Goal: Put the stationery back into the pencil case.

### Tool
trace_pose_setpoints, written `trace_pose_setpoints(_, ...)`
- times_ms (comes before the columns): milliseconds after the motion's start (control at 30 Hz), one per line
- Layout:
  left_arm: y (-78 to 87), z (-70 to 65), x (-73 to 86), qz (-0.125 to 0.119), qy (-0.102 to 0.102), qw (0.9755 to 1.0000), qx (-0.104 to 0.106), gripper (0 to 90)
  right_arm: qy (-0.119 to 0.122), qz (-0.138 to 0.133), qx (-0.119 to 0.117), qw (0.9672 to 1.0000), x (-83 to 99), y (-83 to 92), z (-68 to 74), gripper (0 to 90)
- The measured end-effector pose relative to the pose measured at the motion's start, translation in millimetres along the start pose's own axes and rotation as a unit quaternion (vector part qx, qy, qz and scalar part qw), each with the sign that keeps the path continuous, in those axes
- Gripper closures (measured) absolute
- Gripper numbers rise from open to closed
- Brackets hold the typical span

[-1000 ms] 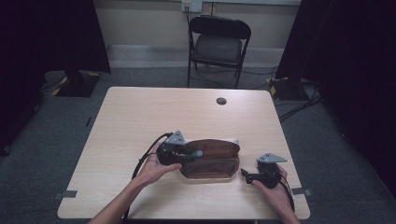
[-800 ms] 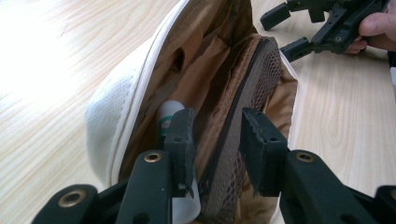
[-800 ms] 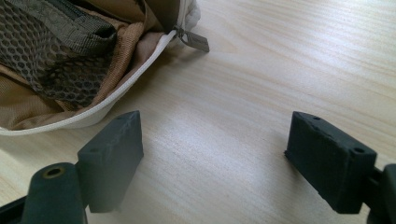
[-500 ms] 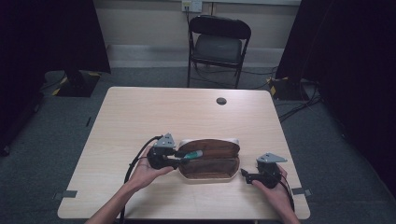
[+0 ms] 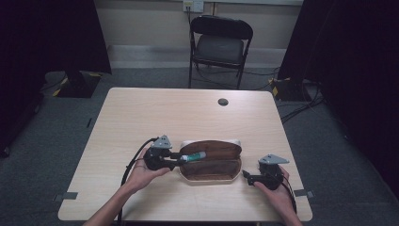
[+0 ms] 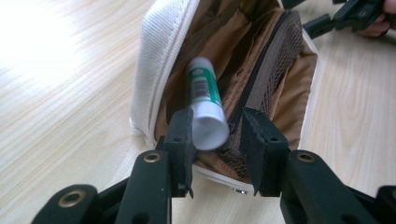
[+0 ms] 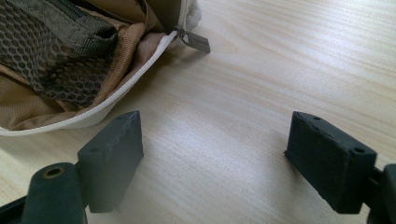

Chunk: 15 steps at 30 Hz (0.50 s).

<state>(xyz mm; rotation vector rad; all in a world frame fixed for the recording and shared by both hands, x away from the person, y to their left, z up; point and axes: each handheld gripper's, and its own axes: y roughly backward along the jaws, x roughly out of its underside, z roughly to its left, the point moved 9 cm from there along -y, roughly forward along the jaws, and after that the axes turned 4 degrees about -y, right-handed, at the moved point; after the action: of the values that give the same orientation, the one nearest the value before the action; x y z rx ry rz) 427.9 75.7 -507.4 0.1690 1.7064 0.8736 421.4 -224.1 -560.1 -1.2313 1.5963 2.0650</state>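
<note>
Green-and-white glue stick (image 6: 204, 103), a short plastic tube with a barcode on its label, lies clamped between the jaws of the left gripper (image 6: 215, 137), its round white end toward the camera and its far end pointing into the open pouch; in the high view the stick (image 5: 194, 157) sits over the left end of that pouch. White fabric zip pouch with a brown lining (image 5: 211, 160) lies unzipped and spread flat on the pale wood-grain tabletop (image 5: 188, 117), near the person's edge, between the two hands. A dark mesh inner pocket (image 6: 268, 88) stands up inside it, just beside the stick, and one jaw of the left gripper presses against this mesh. The right gripper (image 7: 215, 154) rests low on the tabletop just to the right of the pouch, its jaws set wide with only bare wood between them; the metal zip pull (image 7: 196, 42) lies on the wood ahead of it. Farther off, a small dark round disc (image 5: 223, 101) sits near the far edge, and a black folding chair (image 5: 220, 44) stands beyond the tabletop. The pouch's bottom is hidden by folds of lining, and the stick's label text is too blurred to read.
</note>
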Motion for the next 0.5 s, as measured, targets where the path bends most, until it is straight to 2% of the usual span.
trace_pose_setpoints(100, -5.7, -0.5, -0.6, 0.005, -0.001, 1.0, -0.002, 65.7, 0.001, 0.0, 0.0, 1.0, -0.1, -0.1, 0.0, 17.6)
trace_pose_setpoints(200, -11.7, -2.2, -3.3, 0.005, 0.0, 1.0, 0.005, 66.7, 0.001, 0.0, 0.0, 1.0, -0.1, -0.1, 0.0, 17.6)
trace_pose_setpoints(233, -13.5, -2.0, -5.1, -0.002, 0.002, 1.0, 0.004, 66.5, 0.001, 0.0, 0.0, 1.0, -0.1, -0.1, 0.0, 17.7)
trace_pose_setpoints(267, -12.9, -2.0, -5.5, -0.001, 0.007, 1.0, 0.003, 65.9, 0.0, 0.0, 0.0, 1.0, 0.0, 0.0, 0.0, 17.6)
trace_pose_setpoints(400, -5.6, -2.2, -7.7, -0.009, 0.008, 0.9999, 0.005, 63.5, 0.0, 0.0, -0.001, 1.0, -0.1, -0.1, 0.0, 17.7)
trace_pose_setpoints(500, 1.0, 1.0, -9.1, -0.025, 0.02, 0.9994, 0.012, 59.4, 0.003, 0.0, -0.002, 1.0, -0.3, -0.4, 0.1, 17.6)
